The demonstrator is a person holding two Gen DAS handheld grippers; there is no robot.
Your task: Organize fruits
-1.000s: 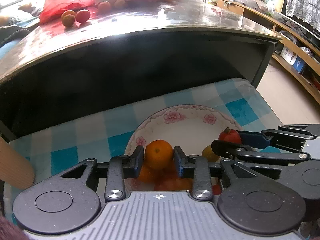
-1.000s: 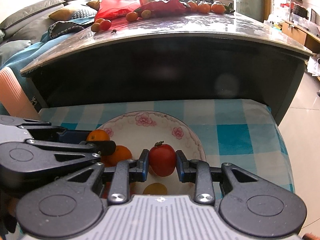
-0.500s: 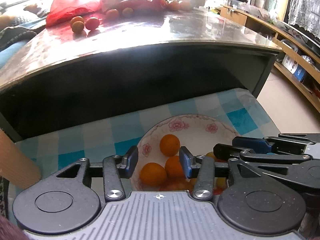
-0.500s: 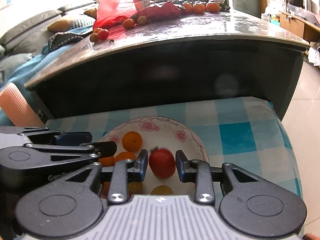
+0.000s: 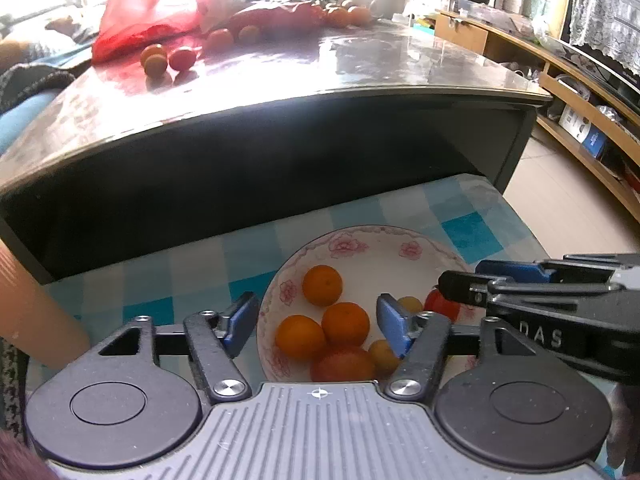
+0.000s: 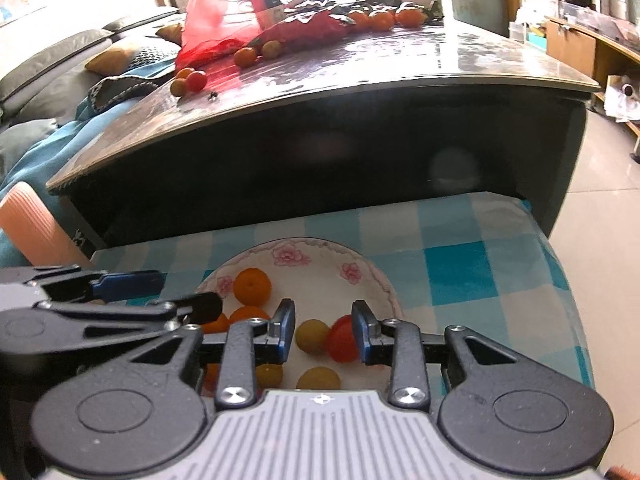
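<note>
A white bowl with pink flowers (image 5: 384,240) (image 6: 320,250) sits on a blue checked cloth. It holds several oranges (image 5: 322,285) (image 6: 252,286), a red tomato (image 6: 342,338) and small yellow fruits (image 6: 312,336). My left gripper (image 5: 316,320) is open and empty above the bowl's near left side. My right gripper (image 6: 324,330) is open above the bowl, with the tomato lying in the bowl beside its right finger. More fruit (image 5: 166,60) (image 6: 188,80) lies on the dark table top behind, by a red bag (image 6: 212,28).
The dark table (image 5: 280,148) stands higher than the bowl, right behind the cloth (image 6: 460,272). A sofa with cushions (image 6: 80,68) is at the far left. Tiled floor (image 6: 600,220) and wooden shelves (image 5: 580,92) lie to the right.
Both grippers have opened. The left one let its orange into the bowl and the right one let the tomato into the bowl. Both have pulled back and up a little.
</note>
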